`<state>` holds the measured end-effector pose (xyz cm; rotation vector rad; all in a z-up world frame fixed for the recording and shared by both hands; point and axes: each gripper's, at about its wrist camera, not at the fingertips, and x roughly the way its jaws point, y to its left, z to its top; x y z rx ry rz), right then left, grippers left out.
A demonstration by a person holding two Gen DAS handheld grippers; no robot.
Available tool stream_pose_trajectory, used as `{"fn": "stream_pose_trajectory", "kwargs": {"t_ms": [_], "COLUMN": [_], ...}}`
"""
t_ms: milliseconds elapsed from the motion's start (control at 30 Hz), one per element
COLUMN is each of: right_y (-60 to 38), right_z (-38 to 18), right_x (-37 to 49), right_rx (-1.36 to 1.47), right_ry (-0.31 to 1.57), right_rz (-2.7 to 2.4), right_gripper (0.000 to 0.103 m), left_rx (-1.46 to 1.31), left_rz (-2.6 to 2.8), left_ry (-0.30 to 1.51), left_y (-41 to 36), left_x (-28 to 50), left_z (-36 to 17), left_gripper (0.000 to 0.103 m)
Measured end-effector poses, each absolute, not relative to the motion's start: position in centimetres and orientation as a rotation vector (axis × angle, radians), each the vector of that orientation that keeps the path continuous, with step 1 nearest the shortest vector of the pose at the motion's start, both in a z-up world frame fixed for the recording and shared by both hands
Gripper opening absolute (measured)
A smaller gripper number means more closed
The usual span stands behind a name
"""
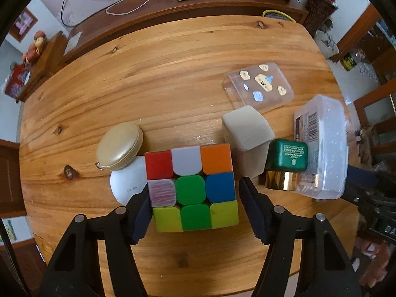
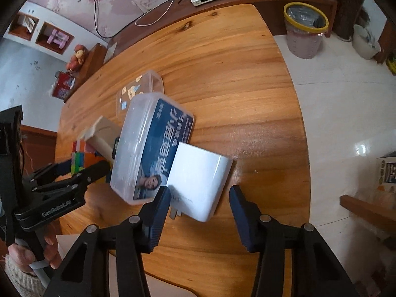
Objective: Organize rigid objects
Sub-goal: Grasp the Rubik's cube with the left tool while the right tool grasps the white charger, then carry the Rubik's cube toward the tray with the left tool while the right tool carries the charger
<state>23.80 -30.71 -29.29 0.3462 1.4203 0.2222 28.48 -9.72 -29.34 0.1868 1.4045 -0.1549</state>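
On a wooden desk [image 1: 173,79], the left gripper [image 1: 195,212] straddles a puzzle cube [image 1: 193,185], jaws apart and not clamping it. The right gripper [image 2: 199,212], also spread wide, frames a white charger [image 2: 200,180] beside a clear plastic box [image 2: 151,146].

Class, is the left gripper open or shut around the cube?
Open: the left gripper straddles the cube, with a gap at its right finger.
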Motion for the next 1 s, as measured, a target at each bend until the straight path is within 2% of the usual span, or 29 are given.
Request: {"fn": "stream_pose_trajectory", "kwargs": {"t_ms": [100, 200, 533, 667, 1000], "right_y": [-30.0, -29.1, -26.8, -25.0, -25.4], "right_z": [-29.0, -28.8, -29.4, -30.0, -30.4], "right_x": [23.9, 24.2, 25.2, 25.2, 24.9], "right_rx": [0.302, 0.27, 0.178, 0.044, 0.028], "right_ry": [1.411, 1.405, 1.407, 1.425, 1.434], "right_rz": [0.209, 0.196, 0.107, 0.036, 0.043], "right_gripper": [0.05, 0.05, 0.055, 0.055, 0.051], "left_rx": [0.195, 0.19, 0.189, 0.202, 0.197], "left_rz": [-0.155, -0.151, -0.156, -0.144, -0.147], "left_ry": [1.392, 1.388, 1.386, 1.383, 1.362], "left_y": [-9.9, -9.6, -9.1, -9.8, -9.9], "left_x": [28.5, 28.8, 29.0, 28.9, 28.0], "left_z": [-29.3, -29.2, -29.3, -29.2, -29.1], "left_gripper": [0.067, 0.06, 0.06, 0.06, 0.06]}}
